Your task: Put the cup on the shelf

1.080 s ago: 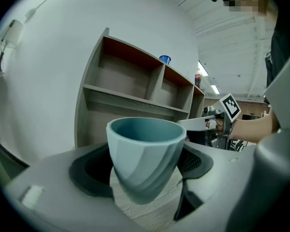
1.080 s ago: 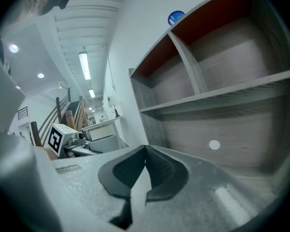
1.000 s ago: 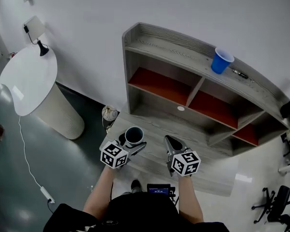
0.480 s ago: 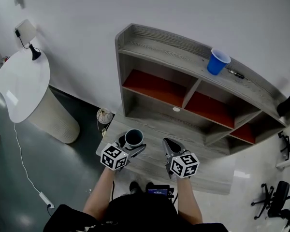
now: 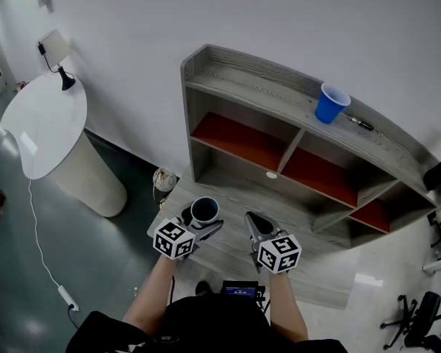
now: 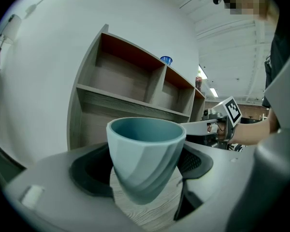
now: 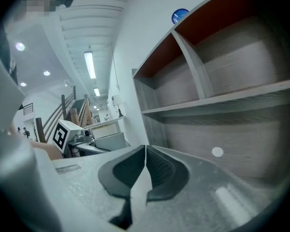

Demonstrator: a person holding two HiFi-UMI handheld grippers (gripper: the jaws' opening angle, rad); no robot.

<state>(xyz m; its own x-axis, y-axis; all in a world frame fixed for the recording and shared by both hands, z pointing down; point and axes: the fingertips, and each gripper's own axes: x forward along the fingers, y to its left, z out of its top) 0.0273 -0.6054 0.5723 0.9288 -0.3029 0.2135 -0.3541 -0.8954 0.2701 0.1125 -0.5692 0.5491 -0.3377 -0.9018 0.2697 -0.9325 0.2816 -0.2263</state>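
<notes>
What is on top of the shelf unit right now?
A blue cup stands on the top board, with a small dark object lying beside it. The board's far right end is hidden near the picture's edge.

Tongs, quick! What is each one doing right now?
Left tongs: closed on the blue-grey cup.
Right tongs: closed, holding nothing.

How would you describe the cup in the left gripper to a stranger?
Find the grey shelf unit against the white wall. Before it, the left gripper holds a cup. It is pale grey-blue and faceted, unlike the bright blue cup on top.
</notes>
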